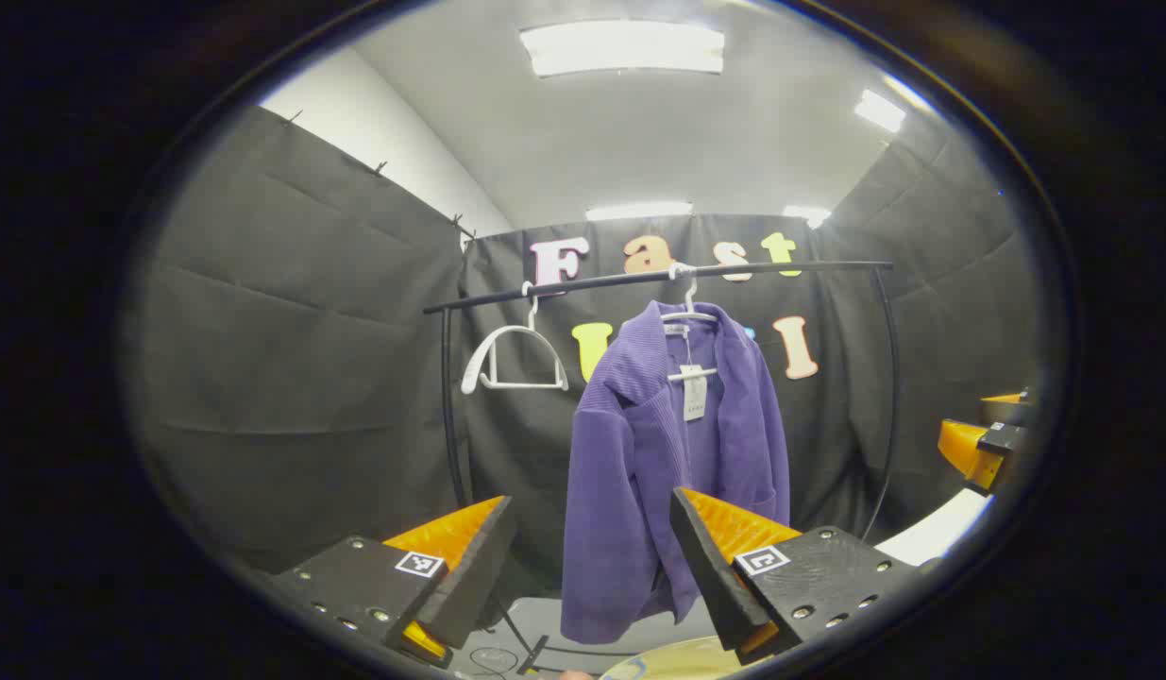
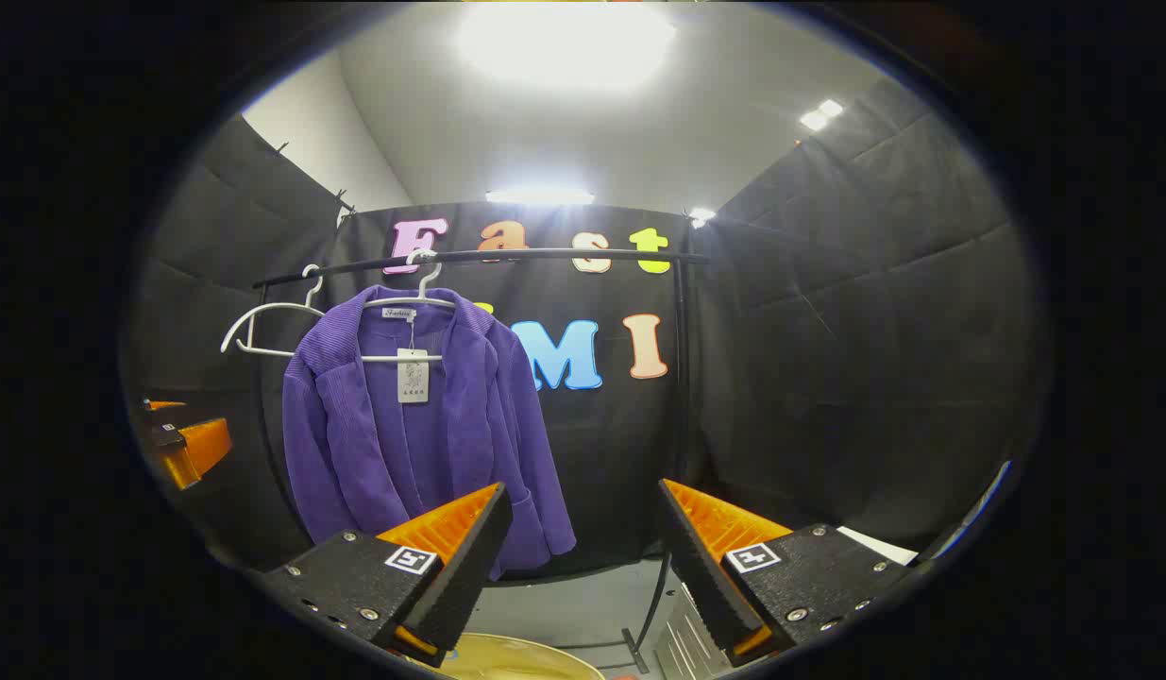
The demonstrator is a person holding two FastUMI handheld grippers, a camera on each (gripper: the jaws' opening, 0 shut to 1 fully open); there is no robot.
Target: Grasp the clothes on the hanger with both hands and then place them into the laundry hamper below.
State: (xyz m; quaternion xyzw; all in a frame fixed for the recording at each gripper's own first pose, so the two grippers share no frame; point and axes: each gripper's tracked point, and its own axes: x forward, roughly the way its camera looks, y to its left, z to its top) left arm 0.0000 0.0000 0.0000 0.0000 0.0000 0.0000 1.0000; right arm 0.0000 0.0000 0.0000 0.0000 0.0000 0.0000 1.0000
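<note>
A purple corduroy jacket (image 1: pixel 658 453) (image 2: pixel 403 425) hangs on a white hanger (image 1: pixel 688 316) (image 2: pixel 422 297) from a black rail (image 1: pixel 658 276) (image 2: pixel 507 256), with a paper tag at its collar. My left gripper (image 1: pixel 592 529) stands open, well short of the jacket, which shows between its fingers. Open as well, my right gripper (image 2: pixel 583 524) points to the right of the jacket. The other gripper (image 1: pixel 979 444) (image 2: pixel 181 444) shows at each view's edge. A pale rim of the hamper (image 1: pixel 667 661) (image 2: pixel 516 656) lies below.
An empty white hanger (image 1: pixel 512 359) (image 2: pixel 261 331) hangs on the rail left of the jacket. The rack's black uprights (image 1: pixel 447 406) (image 2: pixel 679 378) stand at each end, with feet on the grey floor. A ribbed grey object (image 2: pixel 682 642) sits by the right upright's base.
</note>
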